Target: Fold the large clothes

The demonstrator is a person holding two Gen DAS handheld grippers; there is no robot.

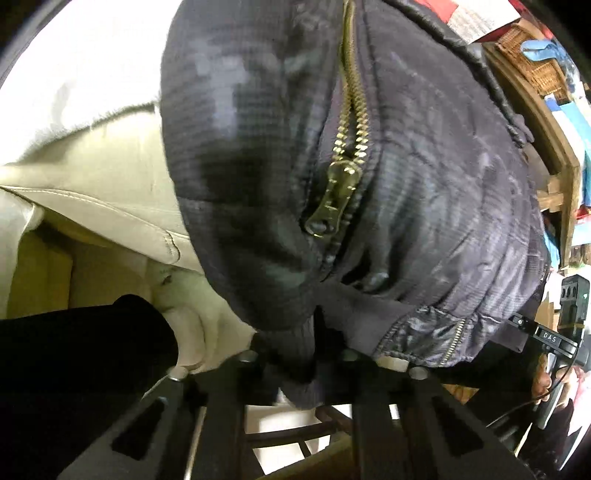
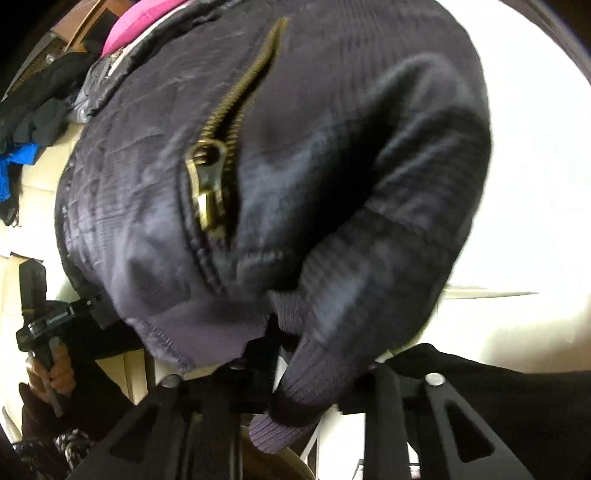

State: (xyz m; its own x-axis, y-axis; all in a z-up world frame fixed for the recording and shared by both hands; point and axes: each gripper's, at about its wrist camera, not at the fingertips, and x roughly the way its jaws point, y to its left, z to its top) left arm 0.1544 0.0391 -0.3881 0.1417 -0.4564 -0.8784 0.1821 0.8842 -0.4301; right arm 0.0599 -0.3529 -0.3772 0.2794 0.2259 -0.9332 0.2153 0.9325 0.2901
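A dark navy quilted jacket (image 1: 424, 184) with a brass zipper (image 1: 332, 199) fills the left wrist view, draped close to the camera. My left gripper (image 1: 295, 354) is shut on the jacket's hem, the fabric bunched between its jaws. In the right wrist view the same jacket (image 2: 295, 166) hangs in front, its zipper pull (image 2: 208, 184) at centre. My right gripper (image 2: 273, 373) is shut on the jacket near a ribbed cuff (image 2: 295, 402). The right gripper's handle (image 1: 561, 332) shows at the right edge of the left wrist view; the left one (image 2: 37, 325) shows at the left edge of the right wrist view.
A beige cushioned seat (image 1: 92, 192) lies at the left. Wooden shelves (image 1: 554, 147) with baskets and boxes stand at the right. A pink item (image 2: 136, 22) and dark clothes (image 2: 48, 96) lie at the far left of the right wrist view.
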